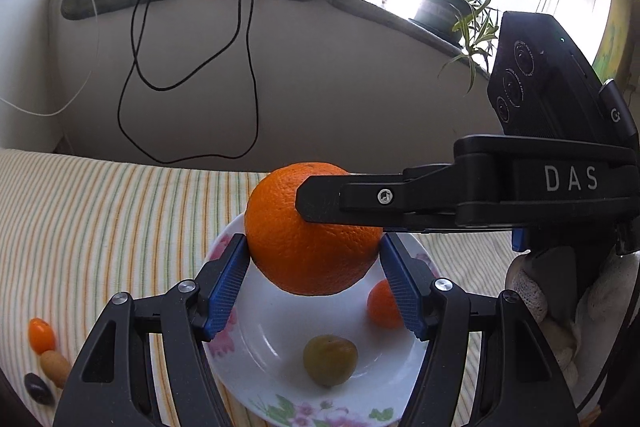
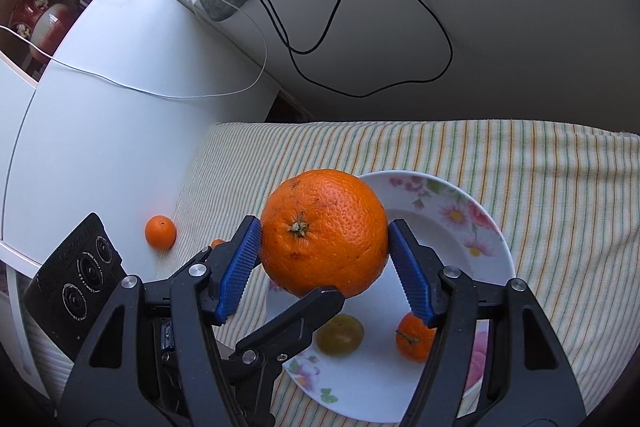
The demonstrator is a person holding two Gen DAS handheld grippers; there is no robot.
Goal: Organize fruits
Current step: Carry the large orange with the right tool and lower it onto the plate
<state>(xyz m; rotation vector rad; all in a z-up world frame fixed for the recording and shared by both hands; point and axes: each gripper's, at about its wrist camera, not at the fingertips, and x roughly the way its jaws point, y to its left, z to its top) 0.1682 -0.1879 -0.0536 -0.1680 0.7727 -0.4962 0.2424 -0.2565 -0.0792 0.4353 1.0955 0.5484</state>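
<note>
Both claws are on the big orange (image 1: 312, 231) right now. My left claw (image 1: 314, 283) pinches it from one pair of sides, blue pads (image 1: 226, 287) pressed into the peel. My right claw (image 2: 324, 267) pinches it crosswise, and one of its black fingers lies across the orange's upper right in the left view. I judge the double grip is there because the fruit is wide and round, so four pads stop it rolling out.

The orange hangs above the flowered plate (image 2: 492, 251), not touching it. On the plate beneath it sit a greenish fruit (image 2: 340, 339) and a small tangerine (image 2: 414, 343), apart from each other. The bare white middle of the plate looks like the best landing room.

Off the plate's left edge, a second tangerine (image 2: 161, 232) lies on the white surface beside the striped cloth (image 2: 540, 167). Beyond the plate the cloth runs clear to the wall, where black cables (image 2: 360, 27) hang well clear.
</note>
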